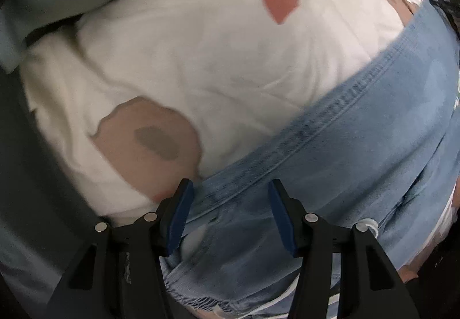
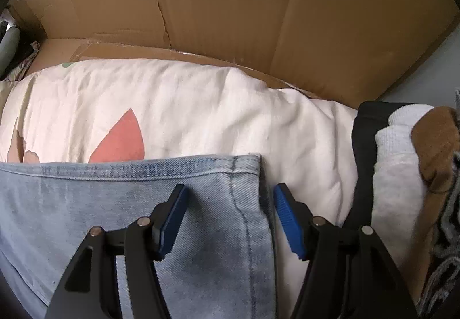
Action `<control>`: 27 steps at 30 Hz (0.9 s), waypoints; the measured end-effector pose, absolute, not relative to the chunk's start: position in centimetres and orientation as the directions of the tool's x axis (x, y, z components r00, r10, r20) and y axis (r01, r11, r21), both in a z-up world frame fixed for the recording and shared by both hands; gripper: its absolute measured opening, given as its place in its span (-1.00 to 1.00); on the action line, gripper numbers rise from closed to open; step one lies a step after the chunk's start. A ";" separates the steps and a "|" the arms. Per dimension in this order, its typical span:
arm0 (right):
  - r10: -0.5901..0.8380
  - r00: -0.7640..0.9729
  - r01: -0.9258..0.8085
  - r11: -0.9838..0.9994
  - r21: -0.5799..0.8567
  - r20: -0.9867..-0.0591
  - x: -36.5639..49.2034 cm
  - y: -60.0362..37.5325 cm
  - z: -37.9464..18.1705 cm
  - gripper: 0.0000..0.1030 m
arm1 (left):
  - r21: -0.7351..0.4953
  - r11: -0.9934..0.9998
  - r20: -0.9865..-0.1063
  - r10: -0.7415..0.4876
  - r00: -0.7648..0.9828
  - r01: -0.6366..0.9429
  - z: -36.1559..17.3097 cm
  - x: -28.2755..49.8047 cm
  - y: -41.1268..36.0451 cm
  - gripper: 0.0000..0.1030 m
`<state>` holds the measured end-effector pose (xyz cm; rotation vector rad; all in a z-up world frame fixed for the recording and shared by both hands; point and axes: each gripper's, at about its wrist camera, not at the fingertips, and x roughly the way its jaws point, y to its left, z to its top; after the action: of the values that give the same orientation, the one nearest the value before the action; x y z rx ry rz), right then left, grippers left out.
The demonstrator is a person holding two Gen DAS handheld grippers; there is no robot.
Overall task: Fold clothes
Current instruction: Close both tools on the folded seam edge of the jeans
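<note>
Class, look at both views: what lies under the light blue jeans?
The jeans lie on a white cloth printed with pink and tan shapes; it shows beyond their hem and side edge. Whatever lies beneath the denim itself, and under the cloth, is covered.

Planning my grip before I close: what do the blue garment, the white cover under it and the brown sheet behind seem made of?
Blue garment: looks like faded denim, shown by diagonal twill weave and a stitched hem. White cover: soft matte woven cloth, probably cotton, creased, with printed shapes. Brown sheet: corrugated cardboard, with a torn edge and fold lines.
</note>
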<state>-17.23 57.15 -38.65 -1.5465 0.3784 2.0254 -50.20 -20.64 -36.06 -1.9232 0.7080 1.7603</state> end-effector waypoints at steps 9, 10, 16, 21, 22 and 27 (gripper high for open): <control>0.249 -0.168 -0.576 -0.810 -0.110 -0.954 -17.5 57.1 -38.0 -0.03 | 0.071 -0.725 -0.991 -0.128 0.032 -0.685 -37.7 -49.7 -18.9 0.07; 0.250 -0.170 -0.579 -0.808 -0.108 -0.953 -17.6 57.2 -37.8 -0.03 | 0.079 -0.716 -0.991 -0.130 0.022 -0.693 -37.7 -49.5 -18.7 0.07; 0.274 -0.133 -0.543 -0.824 -0.161 -0.952 -19.0 56.9 -38.1 -0.16 | 0.111 -0.704 -0.992 -0.124 -0.033 -0.701 -37.7 -48.5 -18.5 0.06; 0.323 -0.108 -0.540 -0.813 -0.217 -0.940 -19.1 56.1 -36.8 -0.65 | 0.118 -0.722 -0.992 -0.117 -0.047 -0.682 -37.4 -47.8 -18.3 -0.32; 0.333 -0.110 -0.538 -0.812 -0.226 -0.936 -19.0 55.8 -36.4 -0.66 | 0.127 -0.717 -0.991 -0.121 -0.057 -0.685 -37.2 -47.6 -18.2 -0.40; 0.396 -0.144 -0.566 -0.785 -0.253 -0.907 -18.5 54.0 -33.5 -0.68 | 0.185 -0.711 -0.983 -0.124 -0.138 -0.679 -35.5 -46.7 -18.2 -0.58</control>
<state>-18.52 53.97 -33.54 -1.5006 0.1949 1.9785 -46.72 -18.18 -35.51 -1.7418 0.8968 1.9045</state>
